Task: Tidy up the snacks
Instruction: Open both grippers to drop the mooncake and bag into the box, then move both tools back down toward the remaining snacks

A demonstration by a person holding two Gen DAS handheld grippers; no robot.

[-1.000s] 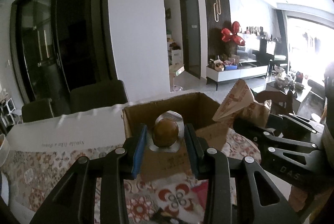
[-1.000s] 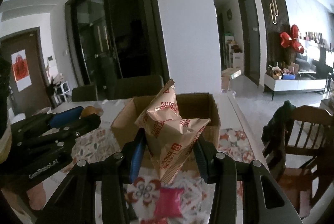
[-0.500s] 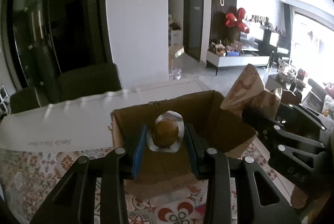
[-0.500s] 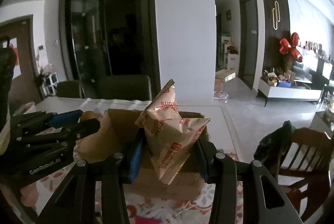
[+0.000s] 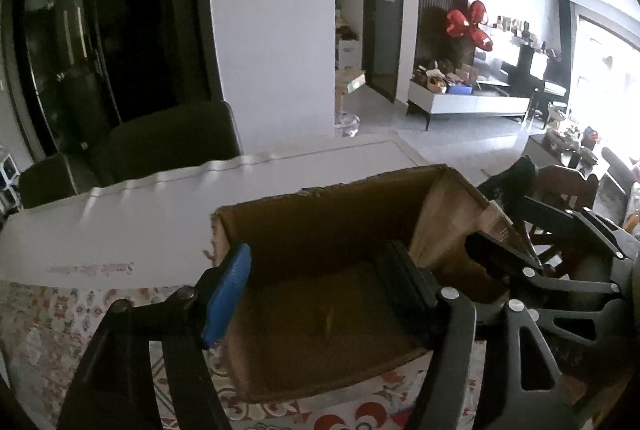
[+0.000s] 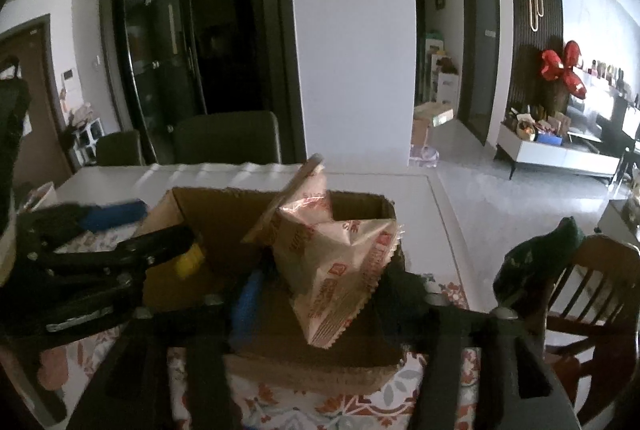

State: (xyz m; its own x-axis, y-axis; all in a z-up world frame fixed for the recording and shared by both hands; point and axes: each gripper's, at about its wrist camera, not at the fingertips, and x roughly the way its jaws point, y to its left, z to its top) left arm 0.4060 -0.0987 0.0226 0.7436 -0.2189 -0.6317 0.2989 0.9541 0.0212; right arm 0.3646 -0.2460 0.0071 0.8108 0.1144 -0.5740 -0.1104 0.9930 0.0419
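An open cardboard box [image 5: 320,193] stands on the patterned tablecloth, and both grippers hang over it. My left gripper [image 5: 316,290] has its jaws opening over the box's inside, with nothing between them. In the right wrist view my right gripper [image 6: 320,298] also has its jaws opening. The tan biscuit packet [image 6: 332,270] sits tilted between them above the box [image 6: 208,205], and the pads stand off its sides. A yellowish blur [image 6: 190,258] shows just under the left gripper's fingers [image 6: 160,242]. The right gripper's fingers [image 5: 500,258] show beside the box's right wall.
A patterned tablecloth [image 5: 48,318] covers the near table, and a white surface [image 5: 140,222] lies behind the box. Dark chairs [image 5: 172,137] stand at the far side. A wooden chair [image 6: 580,290] with a dark cloth on it stands to the right.
Both grippers have moved forward over the box and their jaws have widened. The round brown snack has gone from the left jaws. The biscuit packet now sits loose between the right jaws.
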